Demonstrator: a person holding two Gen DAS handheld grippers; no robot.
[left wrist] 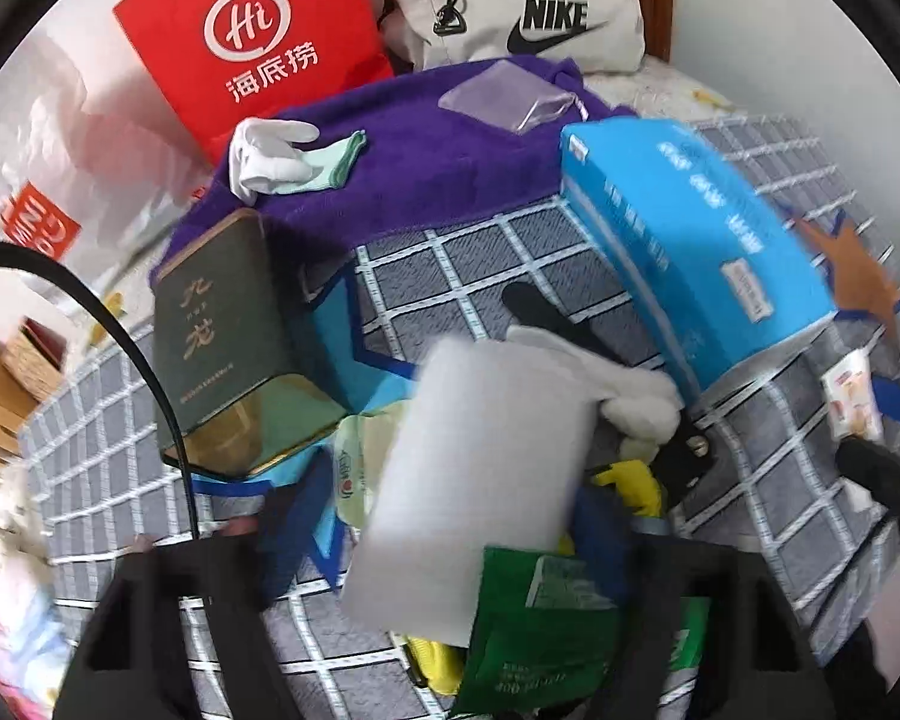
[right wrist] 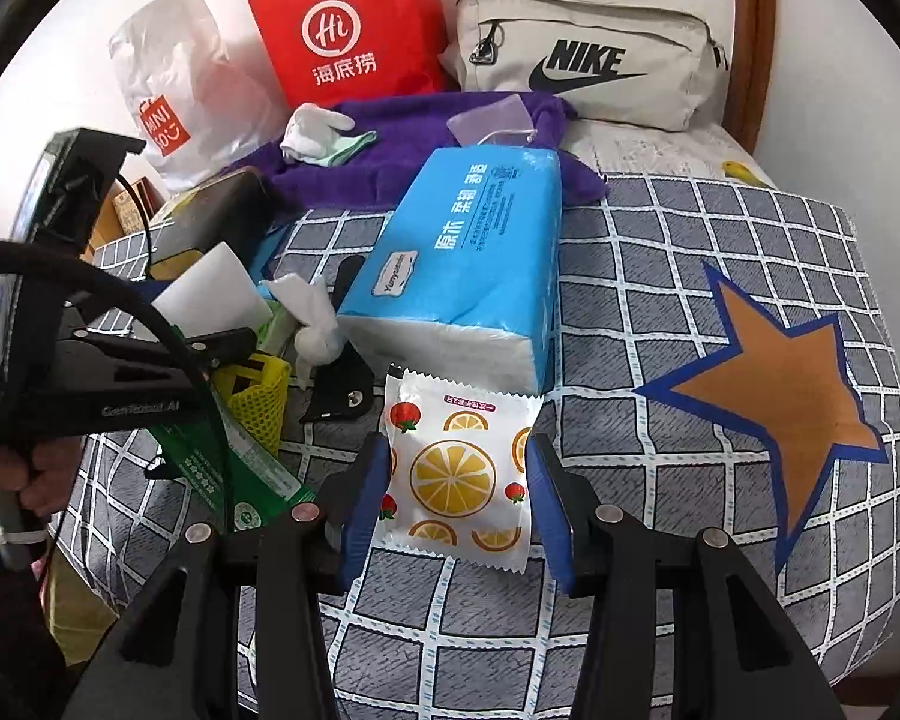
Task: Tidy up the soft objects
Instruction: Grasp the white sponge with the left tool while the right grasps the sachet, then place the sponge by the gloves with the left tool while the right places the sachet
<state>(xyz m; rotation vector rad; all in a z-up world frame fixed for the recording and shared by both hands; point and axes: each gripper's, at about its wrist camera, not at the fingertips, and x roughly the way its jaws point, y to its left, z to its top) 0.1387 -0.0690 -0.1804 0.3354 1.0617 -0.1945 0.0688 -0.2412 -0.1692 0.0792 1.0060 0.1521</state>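
Observation:
My left gripper (left wrist: 468, 552) is shut on a white foam block (left wrist: 480, 480) and holds it above a pile of small items; it also shows in the right wrist view (right wrist: 210, 294). My right gripper (right wrist: 459, 504) is open, its blue fingers (right wrist: 363, 504) on either side of a white packet with orange slices (right wrist: 459, 474) lying on the checked bed cover (right wrist: 660, 252). A blue tissue pack (right wrist: 462, 276) lies just behind the packet. A white glove (right wrist: 315, 324) lies beside it. A purple towel (right wrist: 402, 138) with white gloves (right wrist: 312, 129) is further back.
A red paper bag (right wrist: 348, 24), a white Miniso plastic bag (right wrist: 174, 78) and a beige Nike pouch (right wrist: 588, 54) stand at the back. A dark green box (left wrist: 222, 336), green packets (left wrist: 534, 630) and a yellow mesh item (right wrist: 258, 402) lie at the left.

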